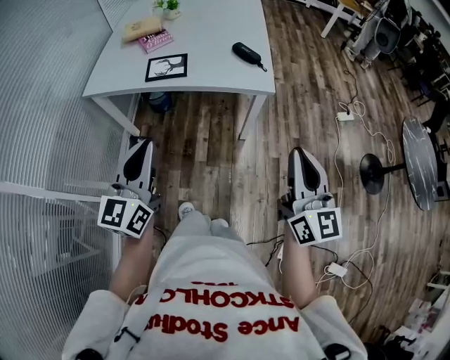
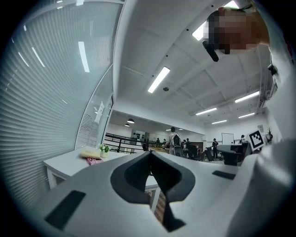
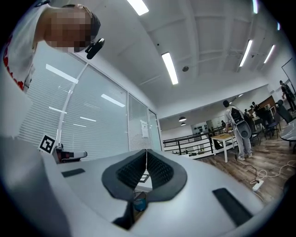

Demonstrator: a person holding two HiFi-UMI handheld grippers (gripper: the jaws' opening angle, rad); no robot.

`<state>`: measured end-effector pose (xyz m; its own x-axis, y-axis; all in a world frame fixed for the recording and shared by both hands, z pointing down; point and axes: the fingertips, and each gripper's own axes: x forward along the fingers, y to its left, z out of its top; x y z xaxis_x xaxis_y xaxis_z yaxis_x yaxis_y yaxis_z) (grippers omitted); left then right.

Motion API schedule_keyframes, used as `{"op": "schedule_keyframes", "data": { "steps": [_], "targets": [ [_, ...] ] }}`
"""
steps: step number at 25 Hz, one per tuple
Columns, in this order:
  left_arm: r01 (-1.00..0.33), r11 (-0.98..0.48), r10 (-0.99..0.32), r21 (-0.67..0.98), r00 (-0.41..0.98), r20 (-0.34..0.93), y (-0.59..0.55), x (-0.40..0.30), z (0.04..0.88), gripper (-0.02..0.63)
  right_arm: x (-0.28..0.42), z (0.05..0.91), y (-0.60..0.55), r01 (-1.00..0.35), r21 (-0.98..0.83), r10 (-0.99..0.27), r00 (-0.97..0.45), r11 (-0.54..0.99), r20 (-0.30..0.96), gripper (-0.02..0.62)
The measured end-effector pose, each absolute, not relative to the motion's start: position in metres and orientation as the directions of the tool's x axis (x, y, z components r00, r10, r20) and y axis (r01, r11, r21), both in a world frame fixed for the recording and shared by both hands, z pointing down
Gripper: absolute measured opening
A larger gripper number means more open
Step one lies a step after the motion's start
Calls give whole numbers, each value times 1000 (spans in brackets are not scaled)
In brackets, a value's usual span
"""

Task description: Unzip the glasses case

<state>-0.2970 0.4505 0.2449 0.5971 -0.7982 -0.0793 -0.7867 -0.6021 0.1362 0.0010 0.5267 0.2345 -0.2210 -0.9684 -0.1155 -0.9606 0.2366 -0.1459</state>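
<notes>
A black glasses case (image 1: 248, 53) with a short strap lies near the right edge of a white table (image 1: 211, 70) ahead of me. My left gripper (image 1: 143, 144) and right gripper (image 1: 299, 153) are held low over the wood floor, well short of the table and far from the case. Both point roughly level with their jaws shut and nothing between them. In the left gripper view my left gripper (image 2: 149, 152) shows its tips pressed together, with the table behind. My right gripper (image 3: 146, 151) in its own view is likewise closed and empty.
On the table lie a black-framed picture (image 1: 166, 67), a pink book (image 1: 155, 40) with a tan item on it, and a small potted plant (image 1: 167, 7). A blue bucket (image 1: 159, 102) sits under the table. Cables and power strips (image 1: 344, 117) trail across the floor at right.
</notes>
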Motion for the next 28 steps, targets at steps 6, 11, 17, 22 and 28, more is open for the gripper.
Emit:
{"op": "schedule_keyframes", "data": {
  "steps": [6, 11, 17, 22, 28],
  "targets": [
    [-780, -608, -793, 150, 606, -64, 436, -287, 249, -2, 8, 242, 513, -958, -168, -972, -220, 232, -87, 17],
    [-764, -624, -779, 164, 623, -66, 400, -275, 258, -2, 17, 248, 482, -964, -161, -977, -201, 210, -71, 17],
    [-753, -636, -770, 171, 634, -71, 324, -257, 266, -2, 29, 248, 417, -972, -123, -980, -198, 201, -38, 17],
    [-731, -665, -747, 154, 657, -104, 243, -238, 255, -2, 38, 232, 337, -974, -109, -979, -193, 199, -67, 17],
    [-685, -720, -693, 111, 706, -142, 162, -217, 233, -2, 40, 213, 265, -979, -78, -978, -178, 187, -106, 17]
  ]
}}
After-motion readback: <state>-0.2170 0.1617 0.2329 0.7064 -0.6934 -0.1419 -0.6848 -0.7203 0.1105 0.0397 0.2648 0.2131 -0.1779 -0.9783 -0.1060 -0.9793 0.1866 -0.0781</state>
